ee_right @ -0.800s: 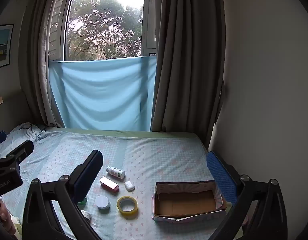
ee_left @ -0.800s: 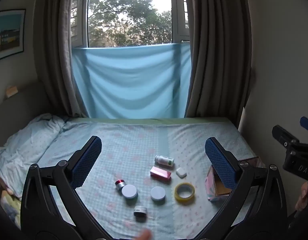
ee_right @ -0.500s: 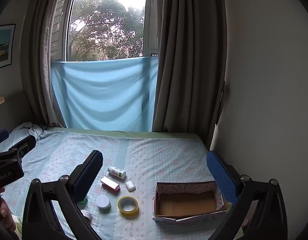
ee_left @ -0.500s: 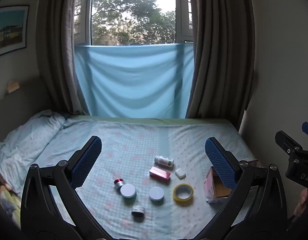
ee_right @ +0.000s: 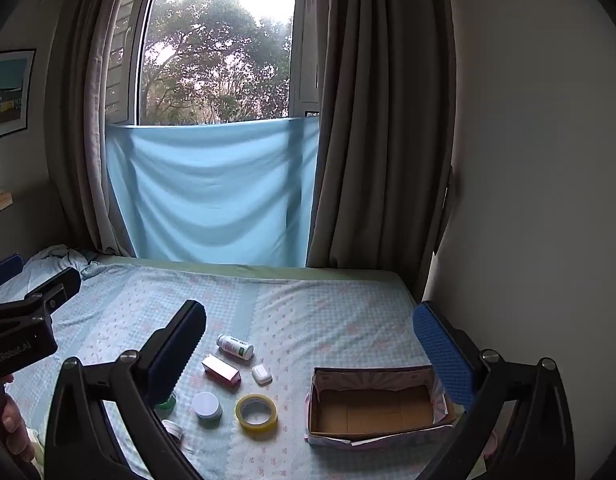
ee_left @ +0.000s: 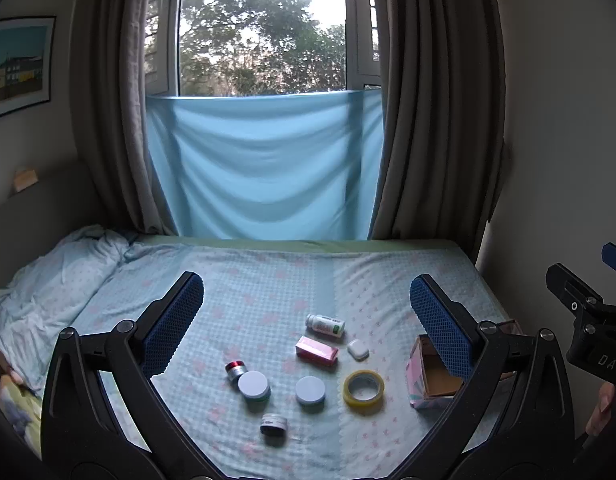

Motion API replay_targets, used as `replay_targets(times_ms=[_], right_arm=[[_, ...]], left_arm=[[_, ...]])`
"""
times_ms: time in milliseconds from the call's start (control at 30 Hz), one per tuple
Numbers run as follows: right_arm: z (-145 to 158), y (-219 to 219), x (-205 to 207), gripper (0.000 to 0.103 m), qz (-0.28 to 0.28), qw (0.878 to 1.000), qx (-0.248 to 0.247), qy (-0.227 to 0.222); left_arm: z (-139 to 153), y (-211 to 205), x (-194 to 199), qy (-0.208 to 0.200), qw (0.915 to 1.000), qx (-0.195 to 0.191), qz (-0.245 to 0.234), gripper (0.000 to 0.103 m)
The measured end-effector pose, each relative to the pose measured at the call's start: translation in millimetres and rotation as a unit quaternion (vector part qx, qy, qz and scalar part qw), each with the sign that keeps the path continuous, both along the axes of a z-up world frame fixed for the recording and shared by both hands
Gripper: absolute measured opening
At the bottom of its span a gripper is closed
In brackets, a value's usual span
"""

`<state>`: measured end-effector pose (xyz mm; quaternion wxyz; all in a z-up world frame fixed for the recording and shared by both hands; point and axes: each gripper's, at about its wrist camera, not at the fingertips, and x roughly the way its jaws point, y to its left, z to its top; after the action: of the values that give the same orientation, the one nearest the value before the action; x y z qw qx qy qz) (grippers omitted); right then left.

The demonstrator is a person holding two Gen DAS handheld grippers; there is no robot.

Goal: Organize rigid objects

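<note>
Several small objects lie on the bed: a white bottle (ee_left: 325,325) (ee_right: 235,347), a pink box (ee_left: 316,351) (ee_right: 221,371), a white case (ee_left: 357,349) (ee_right: 262,374), a yellow tape roll (ee_left: 363,387) (ee_right: 256,411), two round white-lidded jars (ee_left: 254,386) (ee_left: 310,391), a small tin (ee_left: 274,425) and a red-capped item (ee_left: 235,369). An open empty cardboard box (ee_right: 373,406) (ee_left: 431,376) sits to their right. My left gripper (ee_left: 306,320) and right gripper (ee_right: 308,348) are both open and empty, held above the bed short of the objects.
The bed sheet (ee_left: 268,280) is light blue with pink dots. A crumpled duvet (ee_left: 48,280) lies at the left. A wall (ee_right: 527,200) runs along the bed's right edge. Curtains (ee_left: 427,120) and a blue cloth (ee_left: 264,168) hang at the window behind.
Both views have shifted slightly; the left gripper has drawn back and risen a little, so the objects sit a bit higher between its fingers. Nothing on the bed has moved.
</note>
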<state>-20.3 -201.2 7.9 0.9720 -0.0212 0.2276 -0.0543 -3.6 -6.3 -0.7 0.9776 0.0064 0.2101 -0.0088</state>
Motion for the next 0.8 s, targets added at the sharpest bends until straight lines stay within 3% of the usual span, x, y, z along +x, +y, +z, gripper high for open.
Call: replay_targets(times_ms=[800], right_arm=[[-1.8, -5.6, -3.7, 0.103, 0.012, 1.000, 0.005, -0.002]], left_arm=[[6.7, -4.1, -2.7, 0.003, 1.0000, 0.000, -0.004, 0.103]])
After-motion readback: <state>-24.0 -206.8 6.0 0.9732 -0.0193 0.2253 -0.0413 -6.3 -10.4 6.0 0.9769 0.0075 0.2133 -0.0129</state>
